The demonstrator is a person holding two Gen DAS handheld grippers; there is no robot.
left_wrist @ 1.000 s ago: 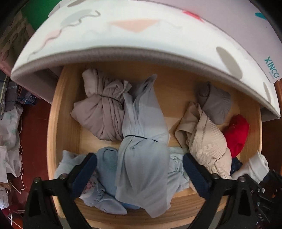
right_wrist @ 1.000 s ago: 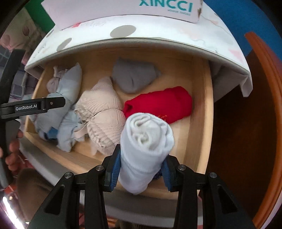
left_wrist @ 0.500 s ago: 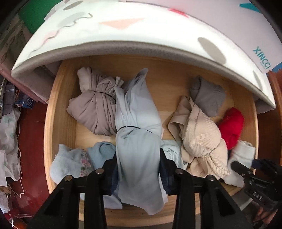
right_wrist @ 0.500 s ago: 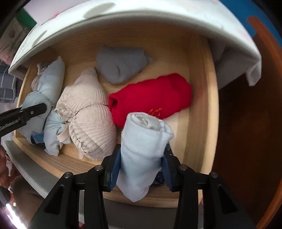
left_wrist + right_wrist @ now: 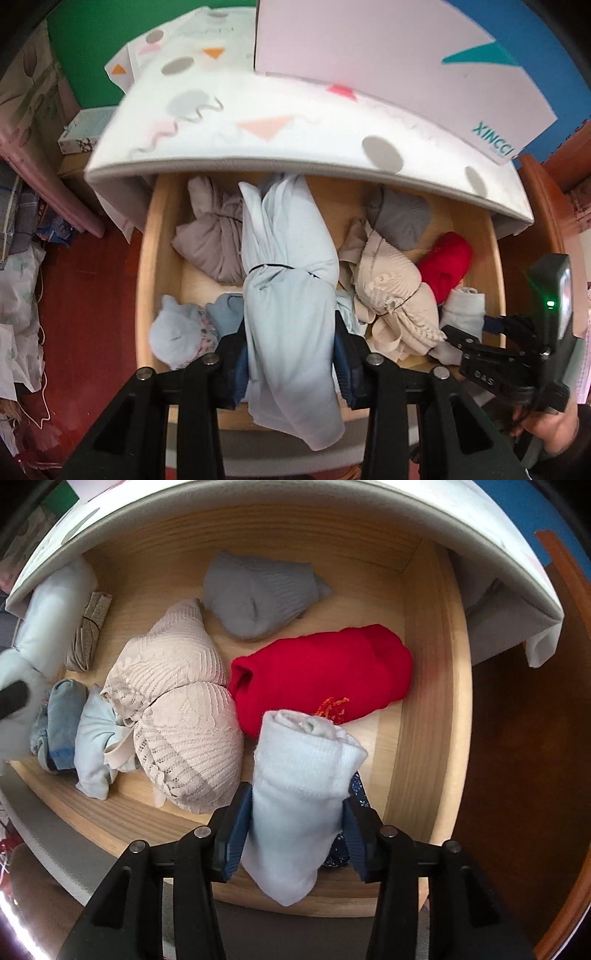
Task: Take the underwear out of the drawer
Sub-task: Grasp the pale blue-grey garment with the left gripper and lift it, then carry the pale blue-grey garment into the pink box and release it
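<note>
Pulled out below me, the wooden drawer [image 5: 146, 295] holds folded underwear and socks. My left gripper [image 5: 290, 354] is shut on a long pale blue bundle [image 5: 288, 258] tied with a black band. The bundle hangs lifted above the other clothes, its tail drooping over the drawer's front edge. My right gripper [image 5: 295, 823] is shut on a white rolled piece [image 5: 299, 775] low over the drawer's front right corner [image 5: 428, 701]. In the left wrist view the same roll [image 5: 461, 306] shows at the right, with the person's hand behind it.
Lying in the drawer are a beige lace bra [image 5: 177, 720], a red roll [image 5: 321, 679], a grey piece [image 5: 258, 594], a taupe bundle [image 5: 210, 236] and small blue rolls [image 5: 181, 332]. A white patterned pad [image 5: 295, 122] overhangs the drawer's back. Beside it is red-brown floor.
My left gripper closed on the pale blue bundle, then rose with it. My right gripper sank closer to the drawer, still gripping the white roll.
</note>
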